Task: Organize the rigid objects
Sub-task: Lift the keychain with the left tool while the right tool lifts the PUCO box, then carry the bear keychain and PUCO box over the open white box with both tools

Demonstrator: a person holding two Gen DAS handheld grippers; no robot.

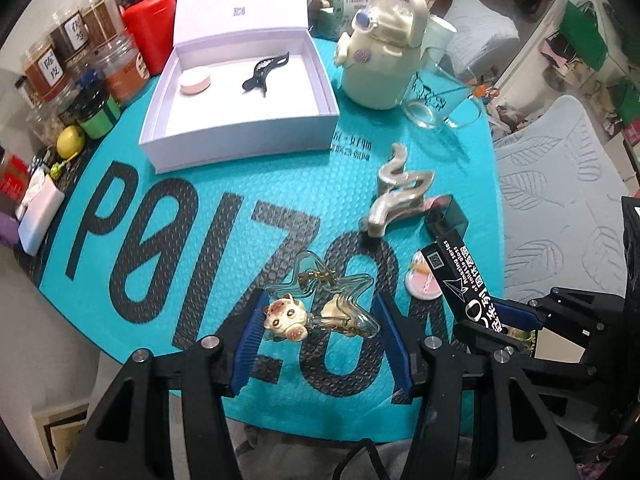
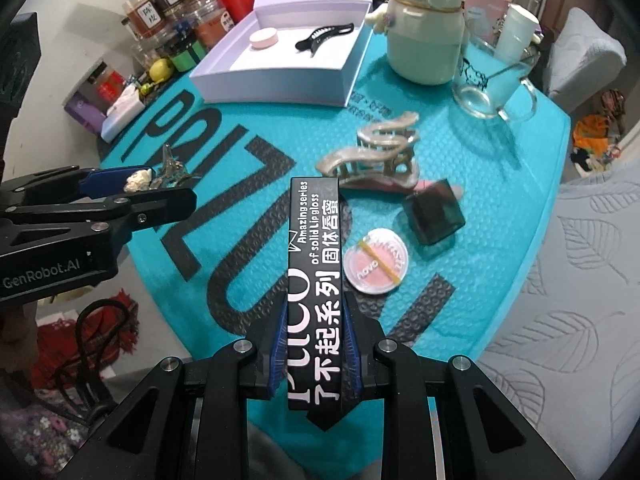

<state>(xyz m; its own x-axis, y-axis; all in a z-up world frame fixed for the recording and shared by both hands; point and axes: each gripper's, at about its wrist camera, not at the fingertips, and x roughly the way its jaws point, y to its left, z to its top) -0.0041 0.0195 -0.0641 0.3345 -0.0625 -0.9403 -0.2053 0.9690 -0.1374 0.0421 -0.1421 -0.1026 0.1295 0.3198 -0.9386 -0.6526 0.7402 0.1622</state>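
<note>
My left gripper point(image 1: 320, 320) is open around a clear star-shaped keychain point(image 1: 340, 300) with a small ceramic animal charm point(image 1: 284, 318); the pads stand on either side, contact unclear. My right gripper point(image 2: 315, 344) is shut on a long black lip-gloss box point(image 2: 315, 256), also seen in the left wrist view point(image 1: 460, 280). An open white box point(image 1: 240, 92) at the back holds a pink round case point(image 1: 195, 80) and a black hair clip point(image 1: 264, 70). A silver wavy hair claw point(image 2: 376, 148), a pink round compact point(image 2: 376, 266) and a dark cube-capped item point(image 2: 434, 216) lie on the teal mat point(image 2: 480, 280).
A cream bottle point(image 1: 380, 48) and a glass mug point(image 1: 440, 96) stand at the back right. Spice jars point(image 1: 76, 56), a red container point(image 1: 150, 28) and a lemon point(image 1: 70, 140) line the left edge. A grey cushioned chair point(image 1: 560, 208) is to the right.
</note>
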